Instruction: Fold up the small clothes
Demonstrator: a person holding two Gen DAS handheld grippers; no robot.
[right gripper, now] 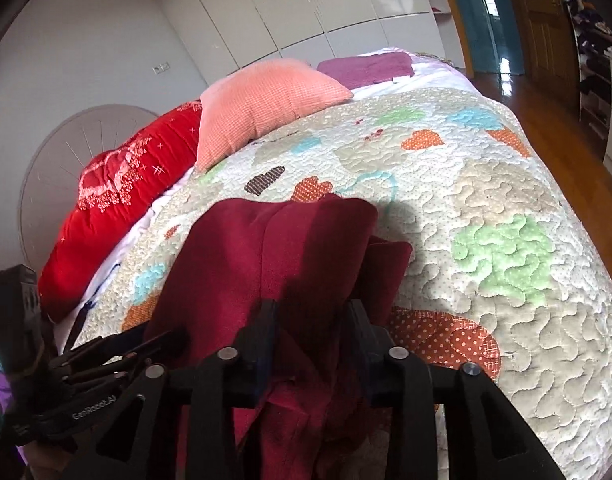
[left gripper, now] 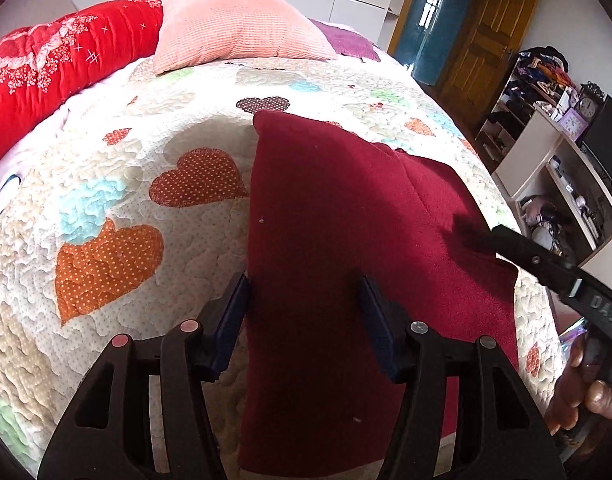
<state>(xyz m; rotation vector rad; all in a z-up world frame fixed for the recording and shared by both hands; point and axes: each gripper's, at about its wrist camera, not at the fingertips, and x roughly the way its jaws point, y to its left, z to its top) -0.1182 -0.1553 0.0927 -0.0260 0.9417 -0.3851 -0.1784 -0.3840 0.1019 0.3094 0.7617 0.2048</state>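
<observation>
Bright daylight, hard shadows, wardrobe (right gripper: 346,4) glare, fisheye-warped edges.

A bedroom in daylight. A bed (left gripper: 145,240) fills most of the view, covered by a cream quilt (right gripper: 506,320) stitched with orange, blue, green and brown hearts. At its head lie a red floral duvet (left gripper: 45,68), a salmon-pink pillow (left gripper: 233,28) and a purple cloth (right gripper: 366,68). Behind them runs a wall of glossy white wardrobe doors (right gripper: 306,8), reflecting window light. To the right stand a teal door (left gripper: 434,28) and a wooden door (left gripper: 490,40) above a polished wooden floor (right gripper: 546,120). White open shelves (left gripper: 546,160) hold clutter and two clocks (left gripper: 582,116).
</observation>
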